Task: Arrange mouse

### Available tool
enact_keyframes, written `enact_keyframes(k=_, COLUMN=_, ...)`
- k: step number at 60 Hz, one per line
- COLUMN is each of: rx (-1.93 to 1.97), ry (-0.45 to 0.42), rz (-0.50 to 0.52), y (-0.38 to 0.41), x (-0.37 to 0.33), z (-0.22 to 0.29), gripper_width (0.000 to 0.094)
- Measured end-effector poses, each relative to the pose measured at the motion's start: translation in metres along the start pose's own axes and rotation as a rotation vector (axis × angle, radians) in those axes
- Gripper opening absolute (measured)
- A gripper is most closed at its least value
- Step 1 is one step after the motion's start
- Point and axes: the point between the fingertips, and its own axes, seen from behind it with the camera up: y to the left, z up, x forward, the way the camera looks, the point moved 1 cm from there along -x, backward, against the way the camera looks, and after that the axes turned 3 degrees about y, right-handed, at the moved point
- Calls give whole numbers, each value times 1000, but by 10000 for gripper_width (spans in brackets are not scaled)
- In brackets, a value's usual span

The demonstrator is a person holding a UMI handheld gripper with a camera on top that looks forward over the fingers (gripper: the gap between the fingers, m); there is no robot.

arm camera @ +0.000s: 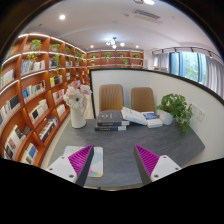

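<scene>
No brand, label or writing could be read anywhere in the view. The tongs (115,163) stood wide open at the lower middle of the frame, their two magenta pads (83,160) well apart, with nothing between them and nothing touching either finger. They hung above the near part of a grey bench (130,140), which filled the centre of the picture.

No mouse could be made out on the bench; a small white thing (96,169) lay low in the frame just beside the left finger, but what it was could not be told. Beyond the fingers, near the middle of the frame, sat a stack of dark books (109,121) and, to its right, a light-coloured heap (141,117) that might have been papers or cloth. A white vase of pale flowers (77,105) stood on the bench at centre left, and a leafy green plant (177,107) at centre right. Two tan chairs (126,98) stood behind the bench. Wooden bookshelves (35,90) full of books covered the left side of the frame, and windows (190,66) showed at upper right.
</scene>
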Motion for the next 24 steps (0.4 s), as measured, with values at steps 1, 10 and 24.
enact_keyframes(k=1, rx=2, ry=0, rz=0, y=-3, x=-1, z=-1, gripper_width=790)
enact_keyframes(k=10, rx=12, ry=12, rz=-18, y=-28, x=-17, z=-16, gripper_width=794)
enact_keyframes(k=24, rx=43, ry=13, rz=-32, y=-48, x=-24, z=-24, gripper_width=799)
